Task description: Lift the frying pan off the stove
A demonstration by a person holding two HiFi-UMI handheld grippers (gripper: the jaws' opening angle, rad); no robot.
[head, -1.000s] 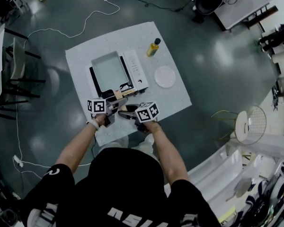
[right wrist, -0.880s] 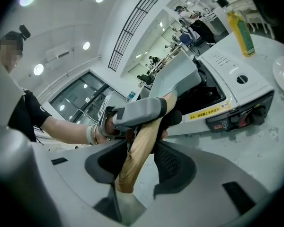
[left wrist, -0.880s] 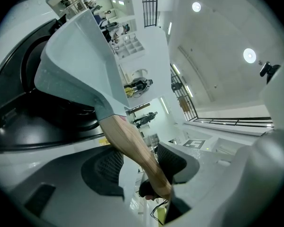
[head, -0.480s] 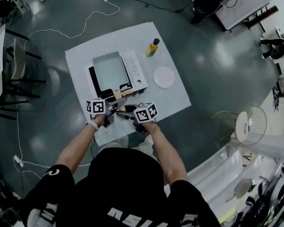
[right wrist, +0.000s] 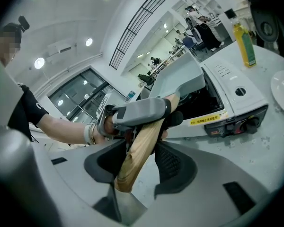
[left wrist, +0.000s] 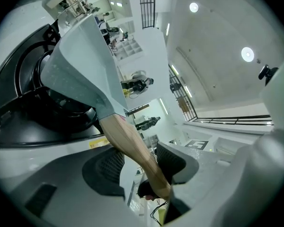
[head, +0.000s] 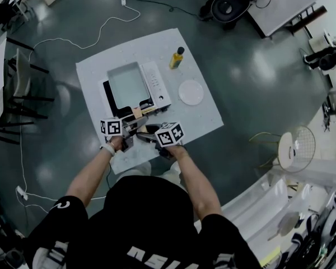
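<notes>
Clamping handle: left tongs, right tongs

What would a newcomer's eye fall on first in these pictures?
A grey frying pan sits on the stove, left of centre on the table. The left gripper and the right gripper both clamp its wooden handle, nearest the person; the left jaws have just been closing. A yellow bottle and white plate stand nearby.

Black short-sleeved shirt, white lettering, white wristband.
</notes>
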